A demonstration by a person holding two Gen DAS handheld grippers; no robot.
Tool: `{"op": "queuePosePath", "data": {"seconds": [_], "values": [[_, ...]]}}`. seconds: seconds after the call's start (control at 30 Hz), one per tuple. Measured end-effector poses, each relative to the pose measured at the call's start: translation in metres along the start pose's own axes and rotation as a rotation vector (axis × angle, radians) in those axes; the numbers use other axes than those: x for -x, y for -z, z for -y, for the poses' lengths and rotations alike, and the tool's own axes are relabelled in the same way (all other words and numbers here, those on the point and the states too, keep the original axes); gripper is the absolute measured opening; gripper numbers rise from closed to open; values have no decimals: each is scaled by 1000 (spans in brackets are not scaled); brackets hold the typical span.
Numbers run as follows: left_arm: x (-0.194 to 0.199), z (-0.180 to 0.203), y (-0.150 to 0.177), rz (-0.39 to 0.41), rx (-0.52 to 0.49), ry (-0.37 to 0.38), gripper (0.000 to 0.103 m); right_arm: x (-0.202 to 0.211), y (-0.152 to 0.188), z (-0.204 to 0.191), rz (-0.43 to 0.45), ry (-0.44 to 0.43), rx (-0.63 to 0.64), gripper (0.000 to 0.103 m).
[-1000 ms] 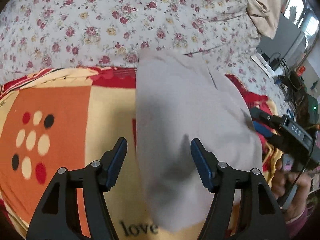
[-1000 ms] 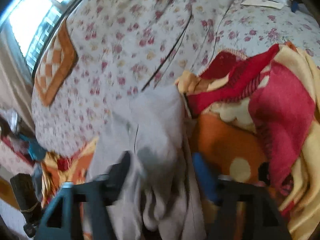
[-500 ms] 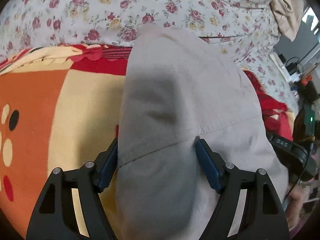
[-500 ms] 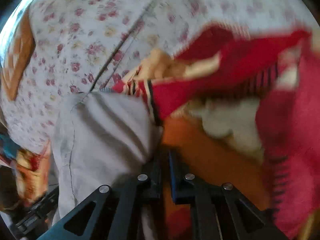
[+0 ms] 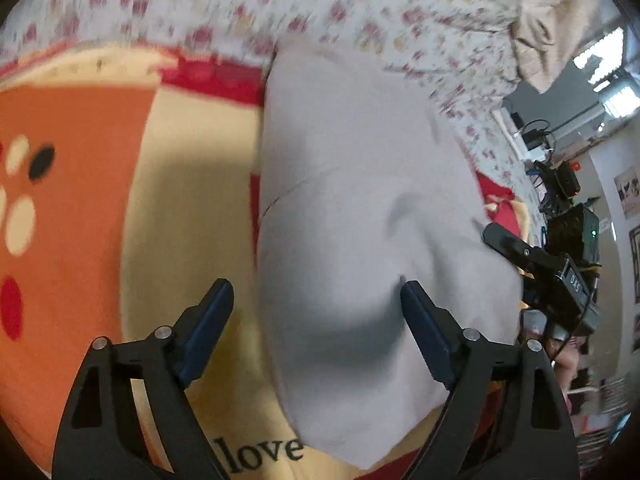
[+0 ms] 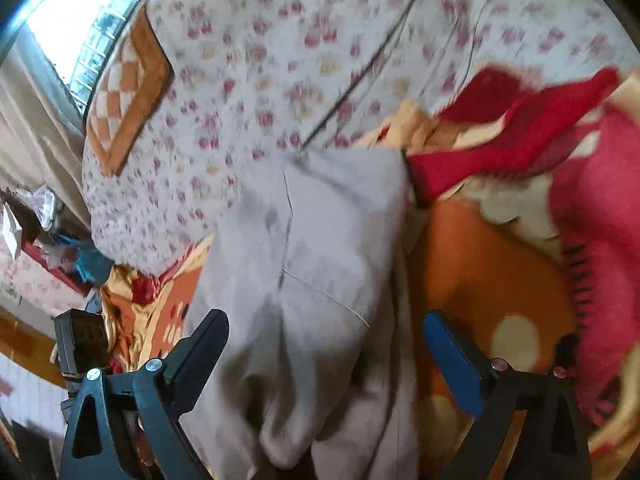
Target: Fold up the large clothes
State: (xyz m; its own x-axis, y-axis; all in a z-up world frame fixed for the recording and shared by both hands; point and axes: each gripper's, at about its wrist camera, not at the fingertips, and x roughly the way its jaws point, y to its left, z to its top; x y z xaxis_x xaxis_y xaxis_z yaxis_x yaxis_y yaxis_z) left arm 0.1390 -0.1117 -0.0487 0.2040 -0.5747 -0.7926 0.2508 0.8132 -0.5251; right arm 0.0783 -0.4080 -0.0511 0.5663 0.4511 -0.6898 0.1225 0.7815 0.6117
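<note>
A light grey garment [image 5: 360, 208] lies folded lengthwise on an orange, cream and red blanket [image 5: 88, 184]. My left gripper [image 5: 316, 304] is open, its fingers astride the garment's near left edge, above the cloth. In the right wrist view the same grey garment [image 6: 320, 264] shows its seams and hangs in folds toward the camera. My right gripper [image 6: 324, 344] is open, with the cloth between and below its fingers. The right gripper also shows in the left wrist view [image 5: 544, 268] at the garment's right edge.
A floral quilt [image 5: 304, 4] covers the bed beyond the blanket. A crumpled red part of the blanket [image 6: 520, 148] lies right of the garment. An orange checkered cushion [image 6: 124, 92] sits far left. Cables and electronics [image 5: 560, 176] stand off the bed to the right.
Both grippers have opened and drawn back from the garment. The right gripper was shut at the cloth's edge half a second ago; the left was pressed close over it.
</note>
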Motion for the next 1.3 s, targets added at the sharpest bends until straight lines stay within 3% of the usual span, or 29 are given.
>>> {"op": "queuePosePath", "data": {"seconds": [0.07, 0.13, 0.23, 0.27, 0.3, 0.33, 0.43, 0.63, 0.77, 0.83, 0.87, 0.93, 0.97, 1.03, 1.13, 1.3], "values": [[-11, -5, 1, -36, 17, 32, 89, -14, 1, 3, -47, -25, 2, 96], [-15, -2, 1, -14, 10, 41, 95, -26, 2, 5, -74, -52, 6, 96], [-21, 8, -3, -22, -22, 21, 94, -38, 3, 3, -102, -93, 20, 74], [-21, 12, -3, -13, -39, 21, 88, -40, 3, 2, -102, -95, 18, 67], [-18, 14, -3, -4, -56, 32, 66, -39, 3, -1, -95, -98, 19, 60], [-15, 18, -3, -1, -73, 21, 55, -36, 3, -4, -83, -101, 30, 56], [9, 24, -1, 38, -122, 36, 39, -20, 5, -21, -57, -125, 71, 44], [92, 27, 35, 134, -165, 50, 38, 6, 28, -62, -59, -267, 102, 42], [114, 13, 77, 133, -178, -34, 38, 10, 59, -86, -101, -324, 167, 42], [101, 2, 97, 103, -171, -97, 39, 1, 72, -88, -129, -292, 178, 44], [89, -4, 105, 75, -158, -127, 41, -5, 78, -86, -140, -255, 178, 52], [72, -12, 117, 53, -137, -186, 57, -18, 89, -78, -178, -131, 170, 57], [73, -14, 120, 76, -120, -188, 58, -18, 93, -74, -186, -105, 162, 59], [80, -12, 123, 109, -102, -195, 65, -3, 96, -75, -153, -66, 167, 59], [87, -5, 124, 152, -119, -273, 66, 29, 100, -92, -75, 41, 256, 59], [92, -1, 123, 188, -122, -329, 66, 69, 113, -131, 2, 24, 402, 59]]}}
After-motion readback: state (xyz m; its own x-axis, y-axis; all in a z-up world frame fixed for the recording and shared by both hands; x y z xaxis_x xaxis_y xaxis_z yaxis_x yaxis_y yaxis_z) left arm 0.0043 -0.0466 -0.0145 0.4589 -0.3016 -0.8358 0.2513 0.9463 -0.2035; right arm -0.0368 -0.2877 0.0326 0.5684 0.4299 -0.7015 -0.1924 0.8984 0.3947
